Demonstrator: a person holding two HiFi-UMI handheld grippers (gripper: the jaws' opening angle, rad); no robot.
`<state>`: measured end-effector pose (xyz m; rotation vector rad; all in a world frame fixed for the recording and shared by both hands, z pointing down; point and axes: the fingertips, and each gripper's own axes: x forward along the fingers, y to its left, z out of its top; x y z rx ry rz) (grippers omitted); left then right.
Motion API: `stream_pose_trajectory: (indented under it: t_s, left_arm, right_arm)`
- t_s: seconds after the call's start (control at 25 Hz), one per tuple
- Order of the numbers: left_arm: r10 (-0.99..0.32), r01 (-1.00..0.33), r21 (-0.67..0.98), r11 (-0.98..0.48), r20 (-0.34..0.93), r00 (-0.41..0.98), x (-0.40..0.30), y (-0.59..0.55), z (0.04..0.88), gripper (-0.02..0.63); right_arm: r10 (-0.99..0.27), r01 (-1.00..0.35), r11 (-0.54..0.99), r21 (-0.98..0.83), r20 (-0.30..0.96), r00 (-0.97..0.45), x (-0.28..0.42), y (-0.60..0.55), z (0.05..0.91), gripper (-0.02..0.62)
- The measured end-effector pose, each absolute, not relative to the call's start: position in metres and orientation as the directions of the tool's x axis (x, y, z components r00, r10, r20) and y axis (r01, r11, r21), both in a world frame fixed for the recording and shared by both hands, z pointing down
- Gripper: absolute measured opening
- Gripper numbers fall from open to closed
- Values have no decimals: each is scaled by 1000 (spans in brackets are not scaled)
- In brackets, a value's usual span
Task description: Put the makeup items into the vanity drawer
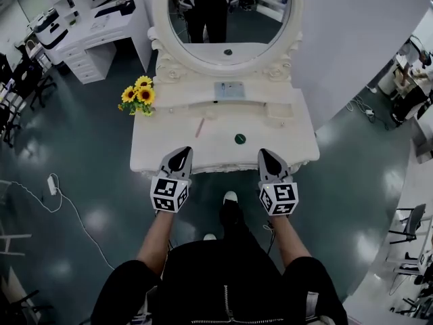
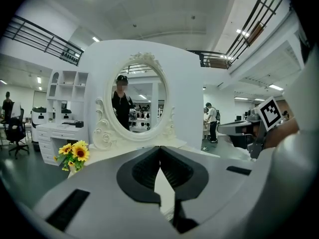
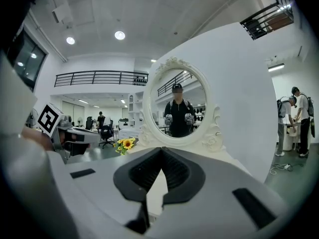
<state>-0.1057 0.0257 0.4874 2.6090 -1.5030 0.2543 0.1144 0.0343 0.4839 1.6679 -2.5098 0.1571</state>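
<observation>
Head view: the only print I can make out is the square black-and-white markers on the two cubes (image 1: 169,193). Both forearms reach straight ahead, side by side. My left gripper (image 1: 181,156) and right gripper (image 1: 268,156) hover at the front edge of the white vanity (image 1: 284,137), each with its grey jaws pressed together on nothing. A thin pink stick (image 1: 199,127) and a small round green piece (image 1: 240,139) lie on the smooth tabletop, apart from both grippers. Behind them rises a carved oval mirror (image 1: 227,19), with sunflowers (image 1: 139,95) at the left corner.
</observation>
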Motion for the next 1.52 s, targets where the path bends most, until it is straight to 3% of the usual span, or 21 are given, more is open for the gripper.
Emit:
stream_pose_trajectory:
  t_s: [0.56,1.36,1.52]
  left_arm:
    - [-898,-914,18,-404,182,401,-76,-111,467,21]
    - [-850,-886,48,-462,261,457,-71,-162,494,21]
    - [-840,-881,62,-468,278,466,-71,-163,504,21]
  right_arm:
    - [-858,-866,500,7,143,-494,141,-133,464,6]
    - [-849,-877,481,-27,237,-473,139,-171,503,8]
    - [-843,-877,480,-23,263,-469,139,-167,517,132]
